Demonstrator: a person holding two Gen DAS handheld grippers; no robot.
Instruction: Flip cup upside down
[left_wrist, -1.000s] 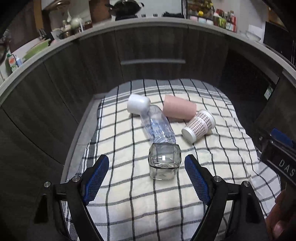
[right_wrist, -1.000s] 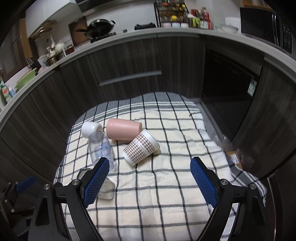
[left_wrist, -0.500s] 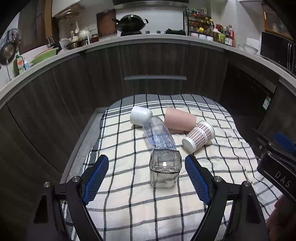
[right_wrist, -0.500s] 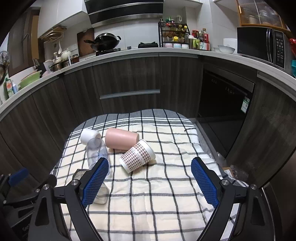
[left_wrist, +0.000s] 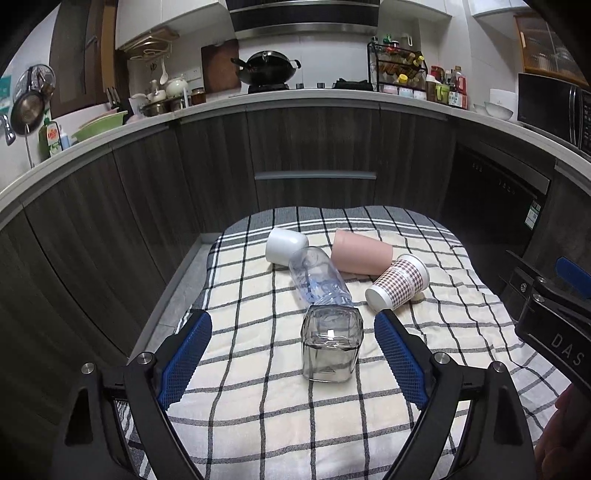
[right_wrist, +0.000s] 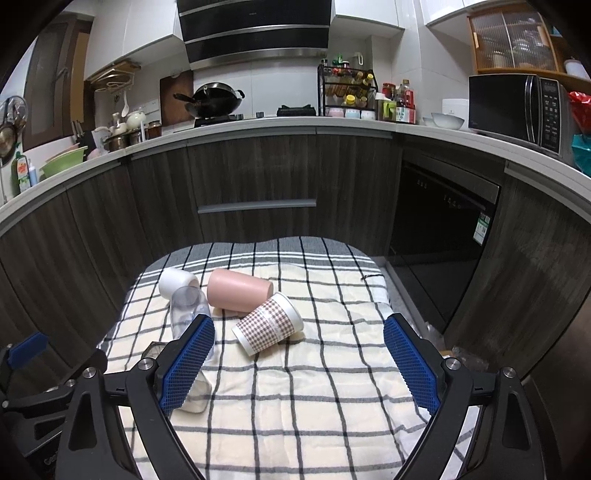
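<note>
On a checked cloth (left_wrist: 258, 417) lie a pink cup (left_wrist: 360, 256) on its side, a brown checked paper cup (left_wrist: 399, 286) on its side, and a clear bottle (left_wrist: 321, 284) with a white cap (left_wrist: 285, 245). A square clear glass cup (left_wrist: 330, 343) stands base up in front of the bottle. My left gripper (left_wrist: 293, 360) is open, just short of the glass cup. My right gripper (right_wrist: 299, 363) is open and empty, in front of the paper cup (right_wrist: 267, 328). The pink cup (right_wrist: 238, 293) and the bottle (right_wrist: 186, 310) also show in the right wrist view.
The cloth (right_wrist: 332, 406) lies on the floor in front of dark wood kitchen cabinets (left_wrist: 314, 158) and a dishwasher (right_wrist: 439, 251). The right gripper's body (left_wrist: 554, 325) shows at the right edge of the left wrist view.
Both grippers have pulled back and tilted up, so more of the kitchen shows. The cups and bottle have not moved. Both grippers stay open.
</note>
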